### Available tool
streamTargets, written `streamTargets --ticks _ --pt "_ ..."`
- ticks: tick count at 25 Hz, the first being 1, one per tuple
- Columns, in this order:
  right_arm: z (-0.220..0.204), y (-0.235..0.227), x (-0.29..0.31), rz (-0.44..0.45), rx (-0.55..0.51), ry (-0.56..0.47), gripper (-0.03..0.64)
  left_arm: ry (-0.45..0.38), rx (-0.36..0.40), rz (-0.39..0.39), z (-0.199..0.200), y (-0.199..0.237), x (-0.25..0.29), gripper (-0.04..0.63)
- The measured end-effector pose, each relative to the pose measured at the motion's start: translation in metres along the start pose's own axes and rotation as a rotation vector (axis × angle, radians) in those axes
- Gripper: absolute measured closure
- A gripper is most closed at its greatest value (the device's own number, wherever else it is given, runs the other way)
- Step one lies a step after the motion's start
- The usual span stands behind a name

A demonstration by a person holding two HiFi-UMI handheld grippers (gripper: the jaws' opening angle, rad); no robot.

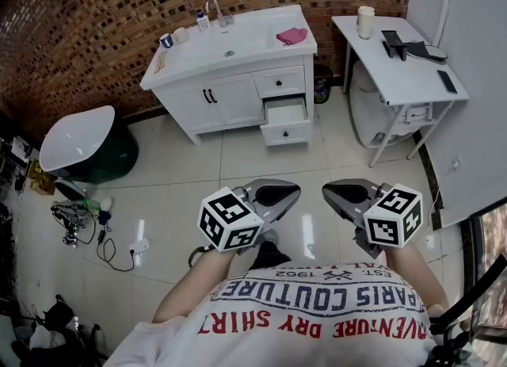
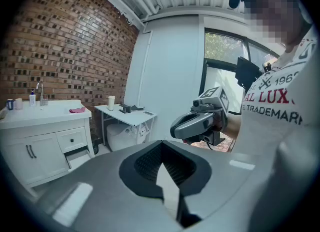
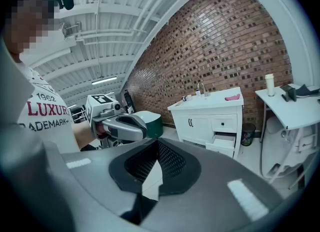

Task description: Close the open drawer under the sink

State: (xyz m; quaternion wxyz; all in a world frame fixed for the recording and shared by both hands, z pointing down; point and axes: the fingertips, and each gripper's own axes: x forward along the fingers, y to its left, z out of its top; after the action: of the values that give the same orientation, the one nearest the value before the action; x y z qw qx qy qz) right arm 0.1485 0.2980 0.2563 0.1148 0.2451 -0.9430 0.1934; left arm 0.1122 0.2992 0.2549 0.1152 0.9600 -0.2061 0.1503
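The white vanity [image 1: 230, 97] stands against the brick wall, far ahead of me across the tiled floor. On its right side the middle drawer [image 1: 285, 110] is pulled out, between two shut drawers. That open drawer also shows in the left gripper view [image 2: 77, 157] and in the right gripper view [image 3: 222, 143]. My left gripper [image 1: 295, 192] and right gripper [image 1: 326, 192] are held close to my body, side by side, several floor tiles short of the vanity. Both are shut and empty, jaws meeting at the tips in each gripper view [image 2: 161, 142] [image 3: 158, 140].
A pink cloth [image 1: 291, 36] and small bottles lie on the vanity top by the sink [image 1: 230, 47]. A white folding table [image 1: 404, 68] stands to the right, a dark bin [image 1: 322, 84] between it and the vanity. A green-sided bathtub [image 1: 79, 145] and cables [image 1: 87, 227] are at the left.
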Motion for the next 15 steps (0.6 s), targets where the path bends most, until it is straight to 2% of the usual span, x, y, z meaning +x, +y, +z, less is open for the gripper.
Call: streamTargets --ticks 7,15 --pt "0.003 -0.019 0.018 0.002 -0.004 0.007 0.609 -0.003 -0.014 0.015 -0.007 0.027 0.002 0.611" --pt "0.015 -0.050 0.066 0.008 -0.012 0.020 0.609 -0.017 -0.023 0.020 -0.010 0.087 0.004 0.612"
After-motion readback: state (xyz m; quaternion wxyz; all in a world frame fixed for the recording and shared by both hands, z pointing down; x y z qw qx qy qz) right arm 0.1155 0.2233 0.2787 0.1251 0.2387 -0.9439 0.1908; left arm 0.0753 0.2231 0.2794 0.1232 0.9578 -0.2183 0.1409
